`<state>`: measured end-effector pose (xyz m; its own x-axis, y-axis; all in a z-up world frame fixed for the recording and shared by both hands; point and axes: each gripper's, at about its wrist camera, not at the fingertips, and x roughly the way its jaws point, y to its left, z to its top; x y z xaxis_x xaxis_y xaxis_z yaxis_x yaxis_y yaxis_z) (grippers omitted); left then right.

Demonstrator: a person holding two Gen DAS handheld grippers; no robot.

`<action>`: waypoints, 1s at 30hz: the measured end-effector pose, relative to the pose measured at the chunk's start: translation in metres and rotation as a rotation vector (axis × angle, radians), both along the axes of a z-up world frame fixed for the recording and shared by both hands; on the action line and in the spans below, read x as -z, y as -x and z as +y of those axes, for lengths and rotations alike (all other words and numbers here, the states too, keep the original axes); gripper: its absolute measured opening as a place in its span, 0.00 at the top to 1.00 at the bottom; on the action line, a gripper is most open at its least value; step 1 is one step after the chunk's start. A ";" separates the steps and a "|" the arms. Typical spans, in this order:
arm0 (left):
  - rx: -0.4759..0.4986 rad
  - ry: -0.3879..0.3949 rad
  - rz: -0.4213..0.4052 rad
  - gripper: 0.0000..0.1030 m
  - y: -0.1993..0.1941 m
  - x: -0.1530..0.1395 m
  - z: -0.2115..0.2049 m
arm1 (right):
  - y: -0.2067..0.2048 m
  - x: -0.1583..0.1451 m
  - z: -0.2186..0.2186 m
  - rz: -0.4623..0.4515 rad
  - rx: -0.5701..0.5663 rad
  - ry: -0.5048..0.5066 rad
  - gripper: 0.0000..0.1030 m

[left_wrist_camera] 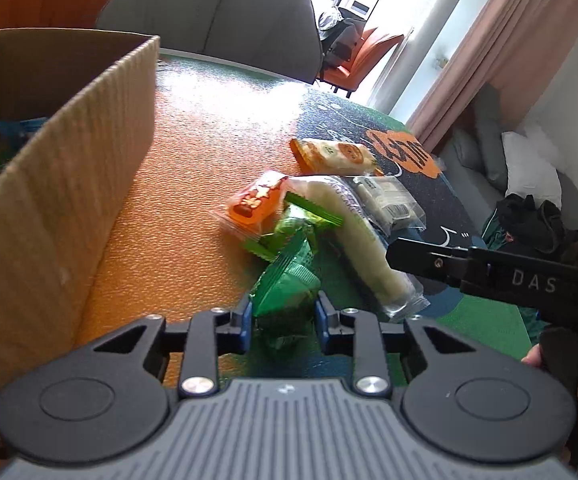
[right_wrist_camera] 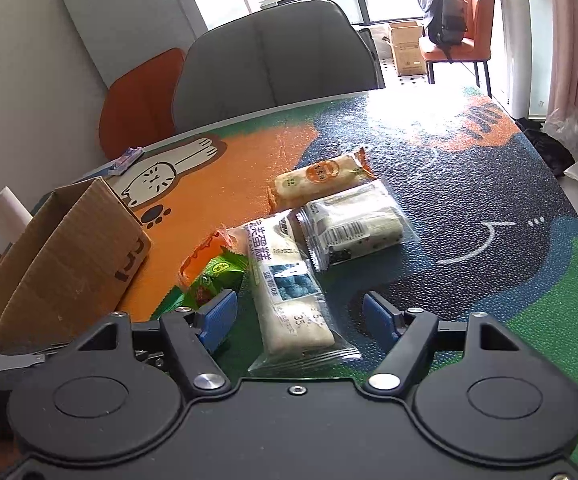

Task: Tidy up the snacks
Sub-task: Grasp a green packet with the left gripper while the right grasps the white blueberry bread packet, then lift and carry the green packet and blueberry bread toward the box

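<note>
The left tool is pinched on a green snack packet on the counter, beside the cardboard box. It looks light, crinkly and slippery, best held mid-body. The right tool stands open astride a long white cake packet, holding nothing.
</note>
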<state>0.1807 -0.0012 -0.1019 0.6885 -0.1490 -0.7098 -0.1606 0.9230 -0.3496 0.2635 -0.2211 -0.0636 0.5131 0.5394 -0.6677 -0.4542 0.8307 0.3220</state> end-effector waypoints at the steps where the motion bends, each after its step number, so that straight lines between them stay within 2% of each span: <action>1: -0.005 -0.001 0.000 0.72 0.002 0.000 0.002 | 0.000 0.001 0.002 -0.003 0.001 0.011 0.30; 6: -0.011 0.002 0.000 0.72 0.010 -0.002 0.007 | 0.002 0.011 0.012 0.008 -0.012 0.065 0.33; 8: -0.006 0.000 -0.003 0.72 0.013 -0.002 0.007 | 0.004 0.017 0.015 0.025 -0.022 0.094 0.48; 11: -0.003 -0.005 -0.003 0.72 0.015 -0.002 0.005 | 0.009 0.017 0.013 0.016 -0.022 0.102 0.56; 30: 0.013 -0.020 -0.021 0.72 0.032 -0.012 0.002 | 0.050 0.005 -0.018 0.016 0.026 0.062 0.66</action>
<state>0.1482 0.0006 -0.0903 0.7016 -0.1437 -0.6979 -0.1416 0.9318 -0.3343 0.2132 -0.2392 -0.0682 0.5152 0.4835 -0.7076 -0.4279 0.8605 0.2765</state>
